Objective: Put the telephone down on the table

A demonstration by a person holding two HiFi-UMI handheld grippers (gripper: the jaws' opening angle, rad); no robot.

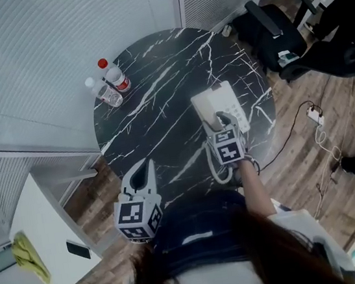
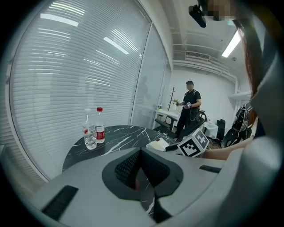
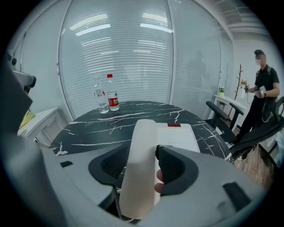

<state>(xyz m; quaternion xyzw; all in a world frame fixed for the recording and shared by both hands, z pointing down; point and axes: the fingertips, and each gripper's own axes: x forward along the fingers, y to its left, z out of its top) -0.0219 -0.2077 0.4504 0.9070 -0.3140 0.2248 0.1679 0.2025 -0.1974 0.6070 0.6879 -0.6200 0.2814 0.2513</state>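
A white desk telephone [image 1: 223, 102] rests on the round black marble table [image 1: 161, 120], at its right side. My right gripper [image 1: 222, 122] sits over the phone's near end. In the right gripper view the white handset [image 3: 141, 150] runs lengthwise between the jaws of that gripper [image 3: 138, 167], lying on the phone base [image 3: 179, 137]. The jaws stand wide; the right pad sits beside the handset's edge without squeezing it. My left gripper [image 1: 147, 168] hovers at the table's near edge, shut and holding nothing [image 2: 141, 155].
Two water bottles [image 1: 109, 85] stand together at the table's far left. A black office chair [image 1: 273, 26] is beyond the table on the right. A cable and power strip [image 1: 315, 115] lie on the wooden floor. A white cabinet [image 1: 40, 236] stands left. A person [image 3: 262, 88] stands farther back.
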